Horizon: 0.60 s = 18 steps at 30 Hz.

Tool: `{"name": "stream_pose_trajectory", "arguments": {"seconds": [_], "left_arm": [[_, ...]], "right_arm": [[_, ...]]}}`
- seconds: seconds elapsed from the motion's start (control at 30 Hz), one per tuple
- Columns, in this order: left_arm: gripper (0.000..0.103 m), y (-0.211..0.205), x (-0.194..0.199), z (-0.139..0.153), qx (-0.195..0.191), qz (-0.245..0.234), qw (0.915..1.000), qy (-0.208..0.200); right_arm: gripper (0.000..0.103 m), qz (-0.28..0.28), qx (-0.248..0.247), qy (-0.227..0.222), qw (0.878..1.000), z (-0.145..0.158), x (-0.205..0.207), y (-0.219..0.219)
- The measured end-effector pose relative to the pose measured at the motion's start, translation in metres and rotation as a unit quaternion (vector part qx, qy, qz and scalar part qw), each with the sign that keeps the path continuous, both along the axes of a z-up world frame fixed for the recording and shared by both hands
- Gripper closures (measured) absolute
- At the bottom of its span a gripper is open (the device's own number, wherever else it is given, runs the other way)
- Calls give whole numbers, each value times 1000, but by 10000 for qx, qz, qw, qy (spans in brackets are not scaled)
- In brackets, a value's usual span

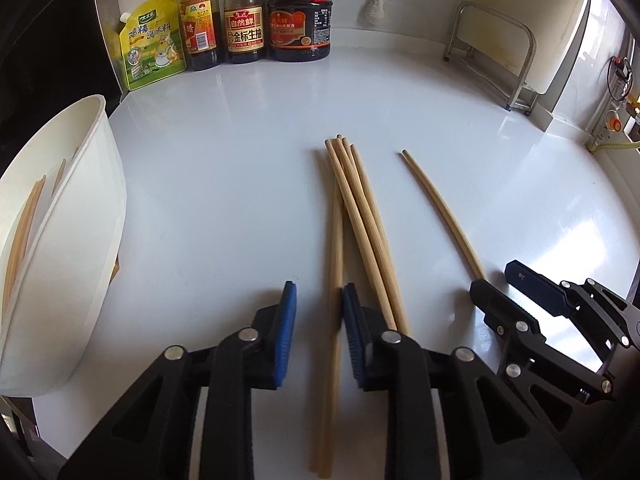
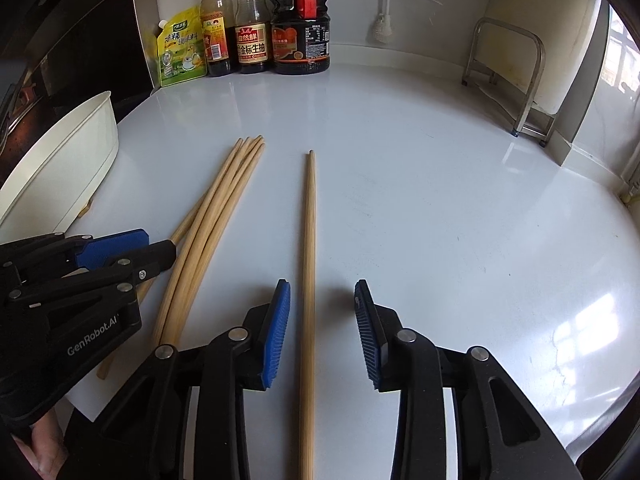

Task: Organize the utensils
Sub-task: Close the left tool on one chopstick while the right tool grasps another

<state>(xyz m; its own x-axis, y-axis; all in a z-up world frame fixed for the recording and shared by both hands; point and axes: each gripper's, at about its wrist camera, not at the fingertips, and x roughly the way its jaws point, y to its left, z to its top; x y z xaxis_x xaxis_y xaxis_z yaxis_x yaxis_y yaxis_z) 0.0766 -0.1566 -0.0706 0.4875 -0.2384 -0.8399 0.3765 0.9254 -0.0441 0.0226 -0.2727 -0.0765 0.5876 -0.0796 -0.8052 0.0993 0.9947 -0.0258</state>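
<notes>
Presently both grippers straddle chopsticks on the white bench, fingers unclenched: the left gripper at the bundle lower centre, the right gripper around the single chopstick; each should clench squarely before lifting toward the white holder at left.

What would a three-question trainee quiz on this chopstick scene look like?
1. True or false: the single chopstick lies between the open jaws of the right gripper, untouched by either pad.
2. In both views, the white container sits: A) left of the chopstick bundle; B) right of it; C) on top of it.
3. Fill in: ___ bottles stand at the back wall beside the yellow pouch.

Key: 1 true; 2 A; 3 three.
</notes>
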Motion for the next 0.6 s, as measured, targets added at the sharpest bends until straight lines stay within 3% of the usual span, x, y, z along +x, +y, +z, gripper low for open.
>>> {"name": "stream_pose_trajectory", "arguments": {"seconds": [0.07,0.17,0.6], "left_arm": [[94,1,2,0,-55,18,10000,34],[95,4,5,0,-156,42,9998,101],[96,22,11,0,-334,254,9989,194]], "right_arm": [[88,24,-18,1,10000,0,1,1],[97,21,-26,-2,10000,0,2,0],[97,-173,120,-55,9998,1,-1,-9]]}}
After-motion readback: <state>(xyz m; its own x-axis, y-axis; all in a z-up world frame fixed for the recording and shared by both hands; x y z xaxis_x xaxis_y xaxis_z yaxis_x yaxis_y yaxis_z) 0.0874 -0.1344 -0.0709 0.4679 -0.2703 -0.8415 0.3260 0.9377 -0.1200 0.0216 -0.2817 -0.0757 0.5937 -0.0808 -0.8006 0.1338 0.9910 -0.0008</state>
